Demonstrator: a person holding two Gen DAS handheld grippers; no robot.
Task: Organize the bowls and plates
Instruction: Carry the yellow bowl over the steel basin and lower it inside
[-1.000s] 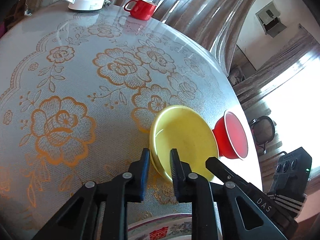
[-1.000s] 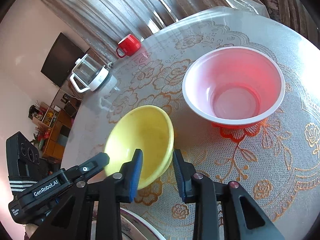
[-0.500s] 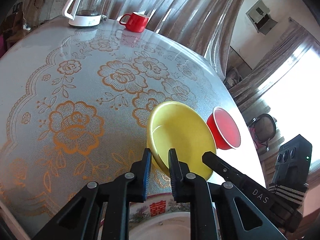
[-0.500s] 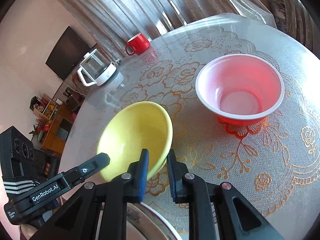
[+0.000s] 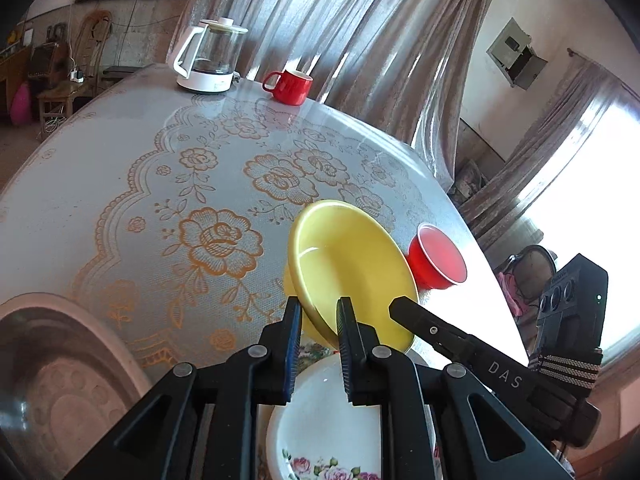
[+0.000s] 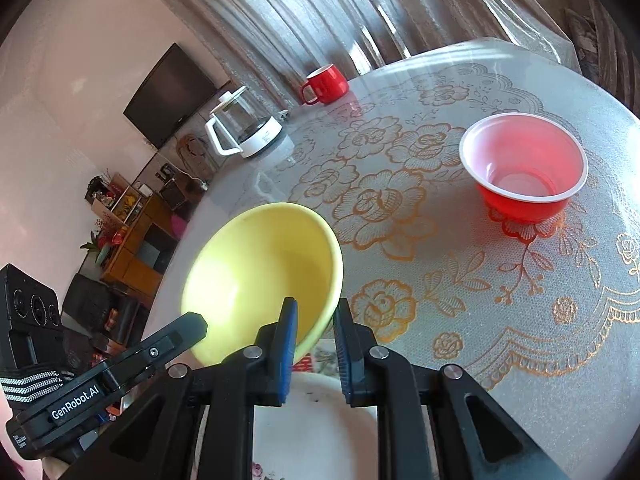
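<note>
My left gripper (image 5: 318,320) and my right gripper (image 6: 314,320) are both shut on the rim of a yellow bowl (image 5: 352,268), one on each side. The yellow bowl (image 6: 264,276) hangs tilted in the air above a white floral plate (image 5: 328,424) at the table's near edge. The plate also shows in the right wrist view (image 6: 316,428). A red bowl with a white rim (image 6: 524,168) stands on the table to the right. In the left wrist view the red bowl (image 5: 438,256) sits just beyond the yellow one.
A round table with a gold-flowered lace cloth (image 5: 160,184) holds a glass kettle (image 5: 208,56) and a red mug (image 5: 290,86) at the far edge. A metal basin (image 5: 52,380) sits at the near left. Curtains hang behind.
Both grippers have lifted the yellow bowl off the table and drawn it back over the floral plate. The red bowl has stayed where it was.
</note>
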